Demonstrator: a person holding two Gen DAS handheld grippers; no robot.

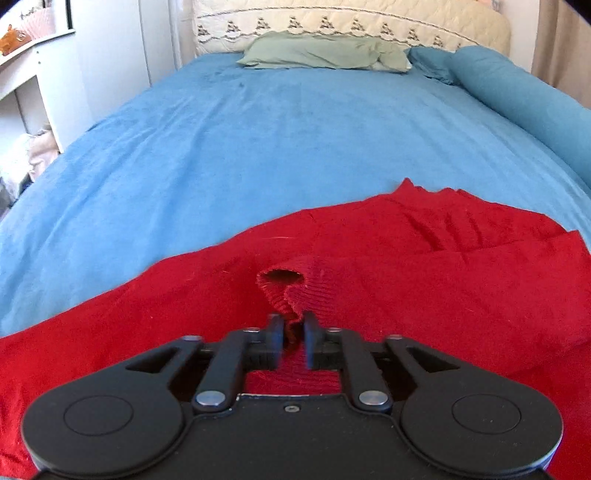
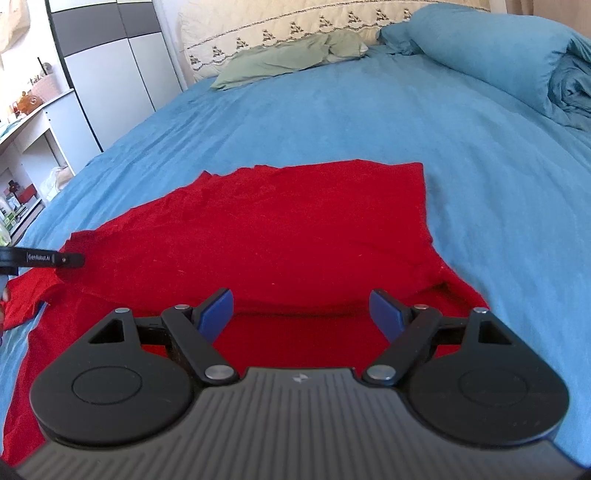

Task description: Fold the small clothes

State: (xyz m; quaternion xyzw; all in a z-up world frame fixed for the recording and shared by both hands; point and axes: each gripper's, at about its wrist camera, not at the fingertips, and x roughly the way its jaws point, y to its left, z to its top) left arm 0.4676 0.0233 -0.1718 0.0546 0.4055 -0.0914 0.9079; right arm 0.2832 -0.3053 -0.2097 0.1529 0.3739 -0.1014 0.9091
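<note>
A red knit sweater (image 1: 406, 258) lies spread on the blue bed; it also shows in the right wrist view (image 2: 295, 236). My left gripper (image 1: 294, 326) is shut on the ribbed cuff (image 1: 284, 291) of a sleeve folded across the sweater's body. The left gripper also shows from the side at the left edge of the right wrist view (image 2: 70, 259), over the sweater's left part. My right gripper (image 2: 302, 312) is open and empty, low over the sweater's near edge, where a fold (image 2: 303, 306) runs between its blue-padded fingers.
The blue bedspread (image 1: 258, 147) stretches far ahead. A green pillow (image 1: 325, 51) and a blue bolster (image 2: 480, 48) lie by the quilted headboard (image 1: 351, 22). White shelves (image 2: 37, 122) and a wardrobe (image 2: 110, 66) stand to the left of the bed.
</note>
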